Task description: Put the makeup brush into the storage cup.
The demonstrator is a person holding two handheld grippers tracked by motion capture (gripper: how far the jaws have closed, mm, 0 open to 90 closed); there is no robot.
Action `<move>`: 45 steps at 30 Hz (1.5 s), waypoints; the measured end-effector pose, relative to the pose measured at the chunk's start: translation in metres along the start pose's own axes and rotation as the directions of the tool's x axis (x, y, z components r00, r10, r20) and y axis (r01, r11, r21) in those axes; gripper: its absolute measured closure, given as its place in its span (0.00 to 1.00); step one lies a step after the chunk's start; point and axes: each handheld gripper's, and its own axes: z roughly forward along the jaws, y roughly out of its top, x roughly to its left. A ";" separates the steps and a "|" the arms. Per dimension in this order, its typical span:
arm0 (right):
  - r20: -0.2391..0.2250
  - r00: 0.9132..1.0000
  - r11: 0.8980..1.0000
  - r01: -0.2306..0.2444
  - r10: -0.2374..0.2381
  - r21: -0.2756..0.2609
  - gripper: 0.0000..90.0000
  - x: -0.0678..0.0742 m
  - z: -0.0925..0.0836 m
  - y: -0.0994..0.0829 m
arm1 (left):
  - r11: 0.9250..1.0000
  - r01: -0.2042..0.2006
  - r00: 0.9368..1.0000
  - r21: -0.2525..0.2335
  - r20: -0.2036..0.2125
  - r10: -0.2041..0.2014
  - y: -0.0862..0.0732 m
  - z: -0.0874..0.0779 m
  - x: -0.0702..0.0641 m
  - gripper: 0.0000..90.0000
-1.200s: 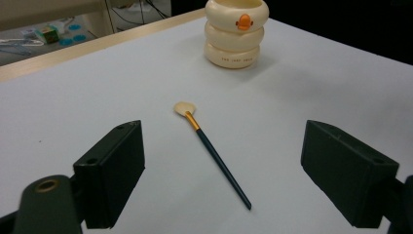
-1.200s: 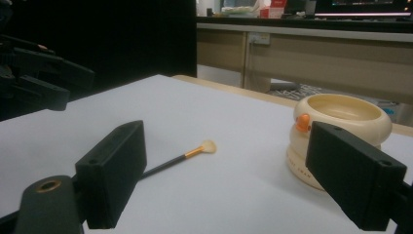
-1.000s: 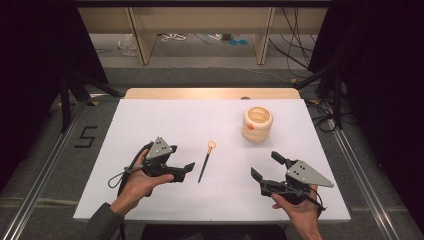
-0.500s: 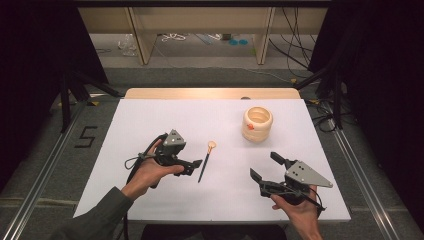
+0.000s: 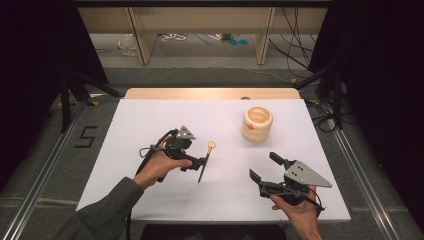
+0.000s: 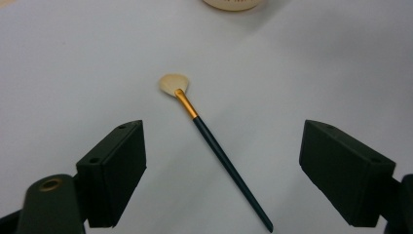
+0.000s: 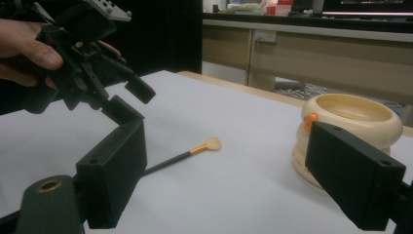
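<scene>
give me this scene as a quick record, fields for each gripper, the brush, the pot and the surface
left gripper: open, jaws either side of the brush handle, above it
right gripper: open, holds nothing, near the table's front right
brush: lies flat, dark handle, gold ferrule, pale fan tip pointing away from the person
pot: cream, ribbed, upright, beyond the right gripper
surface: white table
</scene>
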 end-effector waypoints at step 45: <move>-0.036 0.999 1.000 0.020 -0.020 0.010 0.19 0.003 0.003 -0.001 | 0.942 -0.104 0.995 0.318 0.025 0.101 0.023 0.061 -0.001 0.27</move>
